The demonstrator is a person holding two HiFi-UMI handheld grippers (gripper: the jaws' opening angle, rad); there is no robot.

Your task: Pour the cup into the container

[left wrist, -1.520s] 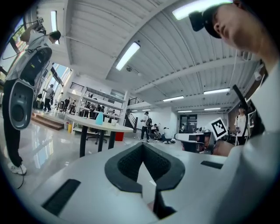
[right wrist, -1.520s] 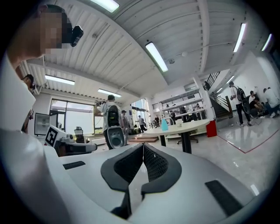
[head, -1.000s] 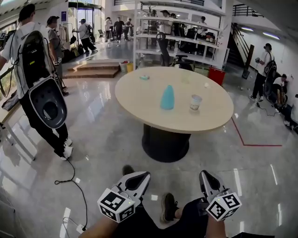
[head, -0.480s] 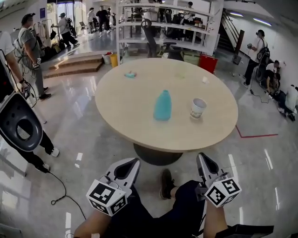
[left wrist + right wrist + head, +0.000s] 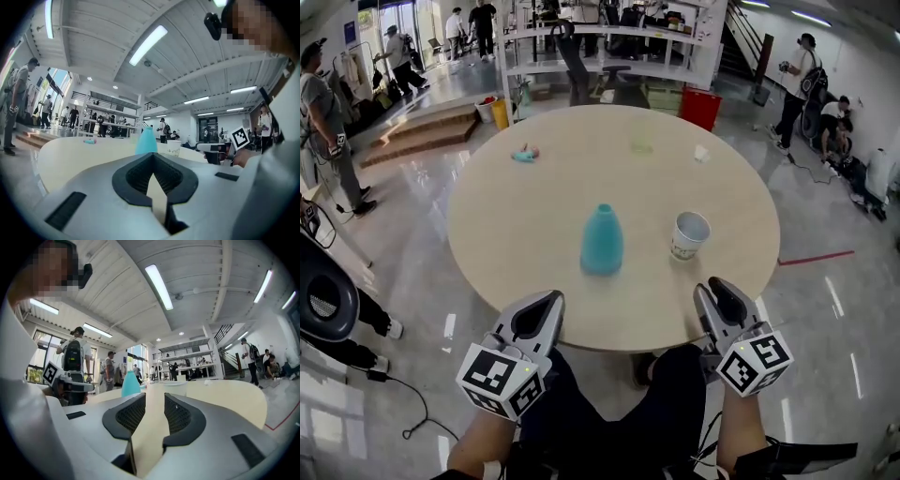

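Observation:
A white paper cup (image 5: 688, 234) stands upright on the round beige table (image 5: 534, 216), right of centre. A teal bottle-shaped container (image 5: 602, 241) stands to its left, a hand's width away. Both grippers hover at the table's near edge, short of both objects. My left gripper (image 5: 539, 314) is shut and empty; along its jaws I see the container (image 5: 146, 140) and cup (image 5: 174, 148). My right gripper (image 5: 727, 300) is opening, with a narrow gap and nothing between its pads. The right gripper view shows the cup (image 5: 174, 386) ahead and the container (image 5: 131, 384) to the left.
Farther back on the table lie a small teal-and-pink object (image 5: 524, 155), a clear cup (image 5: 641, 141) and a white scrap (image 5: 701, 153). Beyond stand shelving, a red bin (image 5: 700, 106) and steps. People stand at left and right. A black round case (image 5: 323, 300) is at my left.
The person has walked up to the table, which now fills the middle of the head view. Both grippers have come from over the floor to the table's near edge.

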